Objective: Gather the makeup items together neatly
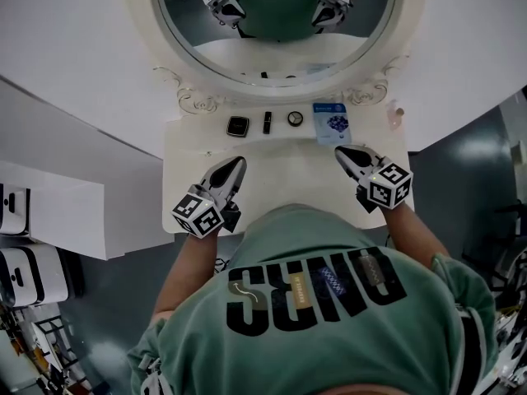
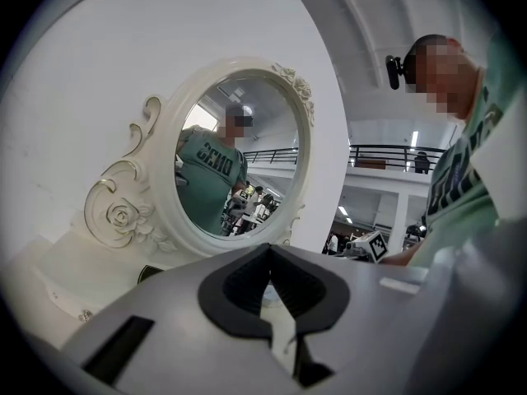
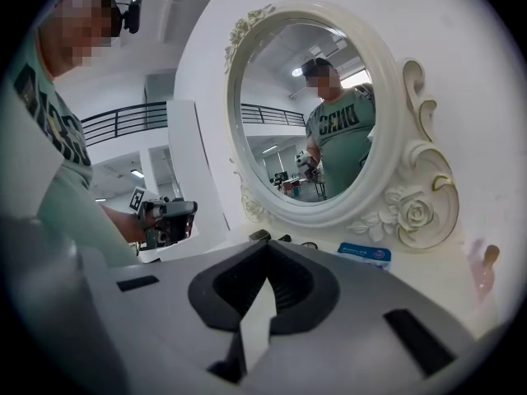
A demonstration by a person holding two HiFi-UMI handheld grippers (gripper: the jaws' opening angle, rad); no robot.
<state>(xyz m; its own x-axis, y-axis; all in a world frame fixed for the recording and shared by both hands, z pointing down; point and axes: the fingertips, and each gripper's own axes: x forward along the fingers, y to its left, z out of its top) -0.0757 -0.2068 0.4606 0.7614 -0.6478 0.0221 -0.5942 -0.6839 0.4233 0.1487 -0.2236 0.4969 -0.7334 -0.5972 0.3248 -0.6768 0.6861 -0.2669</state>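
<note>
1. An oval mirror [image 1: 278, 19] in a carved cream frame, with roses and scrolls at its foot, stands at the back of the white surface [image 1: 280, 183].
2. Its glass reflects a person in a green shirt [image 1: 329, 327] with dark lettering.
3. White units with black trim [image 1: 29, 274] sit on the grey floor [image 1: 115, 323] to the left.
4. A black gallery railing [image 2: 395, 149] runs across the hall behind.
</note>
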